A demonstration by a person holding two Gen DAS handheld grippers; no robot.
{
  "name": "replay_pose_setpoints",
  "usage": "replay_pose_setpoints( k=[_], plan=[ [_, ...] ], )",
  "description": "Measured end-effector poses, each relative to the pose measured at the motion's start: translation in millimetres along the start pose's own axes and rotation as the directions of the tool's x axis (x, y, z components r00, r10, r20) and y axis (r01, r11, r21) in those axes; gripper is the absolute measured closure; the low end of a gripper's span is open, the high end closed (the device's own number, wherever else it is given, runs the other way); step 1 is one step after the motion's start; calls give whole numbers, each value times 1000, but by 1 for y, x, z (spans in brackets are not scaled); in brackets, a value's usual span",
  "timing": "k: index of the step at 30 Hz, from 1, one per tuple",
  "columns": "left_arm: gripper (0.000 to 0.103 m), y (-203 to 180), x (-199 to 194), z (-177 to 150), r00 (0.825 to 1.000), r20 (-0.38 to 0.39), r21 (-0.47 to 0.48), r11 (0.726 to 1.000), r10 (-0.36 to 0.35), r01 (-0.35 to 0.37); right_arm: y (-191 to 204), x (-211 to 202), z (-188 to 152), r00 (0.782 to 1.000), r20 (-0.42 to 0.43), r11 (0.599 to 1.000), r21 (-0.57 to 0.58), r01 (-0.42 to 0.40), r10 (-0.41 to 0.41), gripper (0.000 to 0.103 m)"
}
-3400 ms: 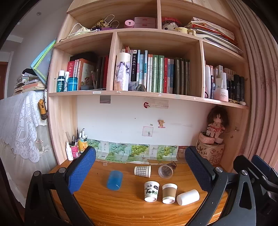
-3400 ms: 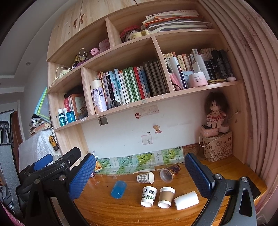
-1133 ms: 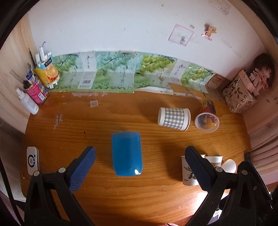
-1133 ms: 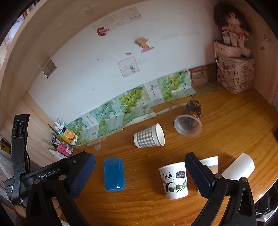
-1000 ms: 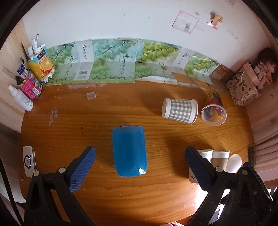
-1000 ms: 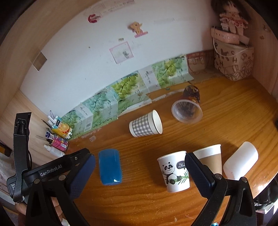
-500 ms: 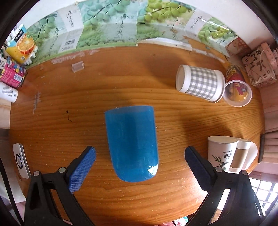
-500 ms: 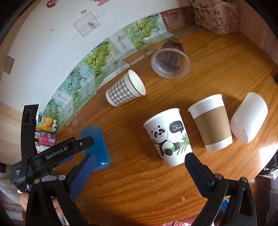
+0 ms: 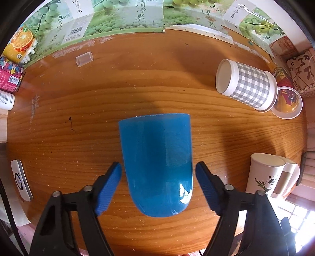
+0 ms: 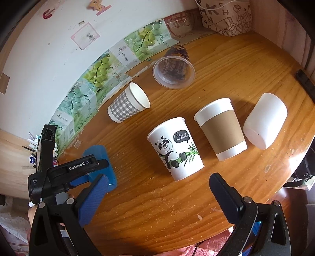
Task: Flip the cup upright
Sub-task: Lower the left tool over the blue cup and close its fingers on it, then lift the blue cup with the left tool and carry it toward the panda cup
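Observation:
A blue cup (image 9: 157, 163) lies on its side on the wooden desk (image 9: 78, 110), base toward me, mouth toward the wall. My left gripper (image 9: 157, 183) is open with a finger on each side of the cup's lower half, close to its sides; contact cannot be told. In the right wrist view the blue cup (image 10: 98, 155) is partly hidden behind the left gripper's body. My right gripper (image 10: 157, 189) is open and empty above the desk's front, just in front of the panda cup (image 10: 175, 151).
A checked cup (image 9: 246, 86), a clear printed cup (image 10: 173, 69) and a white cup (image 10: 263, 124) lie on their sides. The panda cup and a brown-sleeved cup (image 10: 222, 128) stand upright. Cartons line the wall (image 9: 126, 17). A white device (image 9: 20, 180) lies at the left edge.
My left gripper has come down over the blue cup and its fingers have narrowed to either side of it. My right gripper has dropped lower toward the desk.

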State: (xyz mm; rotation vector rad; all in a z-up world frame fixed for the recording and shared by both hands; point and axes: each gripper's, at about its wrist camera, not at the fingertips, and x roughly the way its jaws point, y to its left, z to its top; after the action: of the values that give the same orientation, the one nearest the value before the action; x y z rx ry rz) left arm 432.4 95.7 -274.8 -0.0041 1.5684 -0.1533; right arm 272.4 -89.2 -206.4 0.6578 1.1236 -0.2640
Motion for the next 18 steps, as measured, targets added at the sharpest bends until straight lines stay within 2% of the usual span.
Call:
replay_pose_setpoints(
  k=[10, 18],
  plan=[
    [28, 8, 1, 1, 998, -61, -8, 1000, -31, 31, -7, -12, -10, 999, 11, 999, 17, 39, -39, 0],
    [28, -2, -17, -20, 1000, -6, 42, 999, -30, 30, -5, -18, -17, 1000, 8, 1000, -16, 19, -19, 0]
  ],
)
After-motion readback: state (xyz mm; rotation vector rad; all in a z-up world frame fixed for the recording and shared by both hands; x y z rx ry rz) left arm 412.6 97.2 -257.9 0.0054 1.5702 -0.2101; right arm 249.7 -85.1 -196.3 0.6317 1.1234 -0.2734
